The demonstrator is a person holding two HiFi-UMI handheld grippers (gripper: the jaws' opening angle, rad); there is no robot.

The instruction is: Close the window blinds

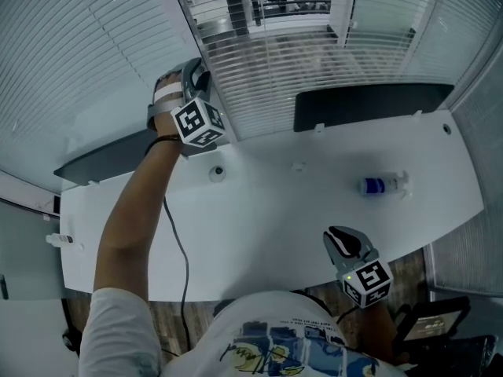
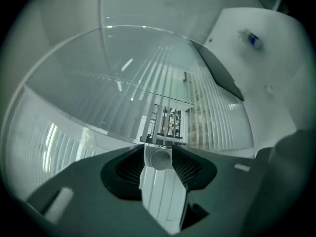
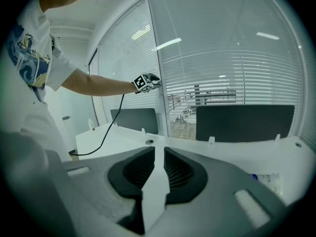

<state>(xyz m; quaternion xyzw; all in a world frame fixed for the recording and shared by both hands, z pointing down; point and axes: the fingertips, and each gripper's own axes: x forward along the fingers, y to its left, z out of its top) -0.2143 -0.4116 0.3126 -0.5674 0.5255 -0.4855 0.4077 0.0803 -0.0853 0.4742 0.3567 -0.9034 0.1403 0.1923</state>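
Left gripper [image 1: 194,78] raised at white slatted window blinds [image 1: 314,69], jaws spread, white round wand tip [image 2: 159,159] between them. Right gripper [image 1: 343,243] at white table [image 1: 267,218] edge, jaws slightly apart, empty.

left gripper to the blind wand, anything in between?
Nothing visible in the way. What looks like the blind wand, white and round-ended, sits between the left gripper's parted jaws, close up against the blinds.

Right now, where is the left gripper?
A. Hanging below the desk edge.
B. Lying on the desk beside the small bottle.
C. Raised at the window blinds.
C: the left gripper is held up at the window blinds, far from the bottle lying on the desk.
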